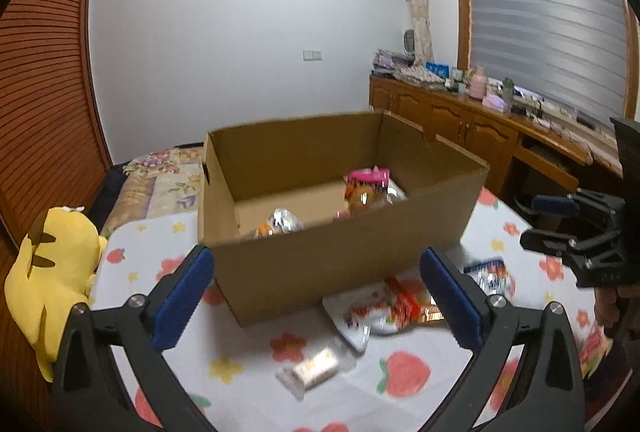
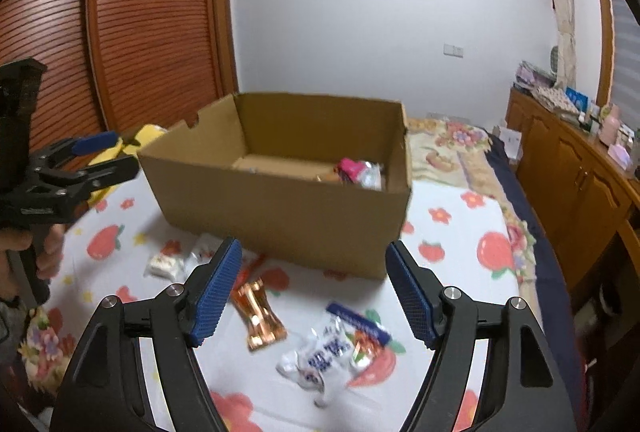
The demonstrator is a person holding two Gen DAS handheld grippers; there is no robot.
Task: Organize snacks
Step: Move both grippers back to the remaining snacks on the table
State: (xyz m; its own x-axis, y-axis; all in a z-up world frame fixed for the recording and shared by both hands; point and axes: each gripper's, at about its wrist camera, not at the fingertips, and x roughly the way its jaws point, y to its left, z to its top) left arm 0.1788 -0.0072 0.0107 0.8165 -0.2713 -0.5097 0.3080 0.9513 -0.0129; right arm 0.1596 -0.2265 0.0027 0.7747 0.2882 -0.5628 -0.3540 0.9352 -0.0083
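Left claw [image 1: 316,296] wide, empty; right claw [image 2: 314,288] same; cardboard box [image 2: 280,207] blocks ahead.

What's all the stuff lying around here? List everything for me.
Open cardboard box: one, brown, mid-table.
Pink-topped snack bag: one, inside the box, among other packets.
Shiny copper-coloured wrapper: one, on the cloth before the box.
White and blue snack bag: one, beside the copper wrapper.
Small clear-wrapped white packet: one, left of the copper wrapper.
Yellow plush toy: one, at the table's left edge.
Fruit-print tablecloth: one, white and red.
Left gripper: black, blue pads, jaws open.
Right gripper: same, jaws open.
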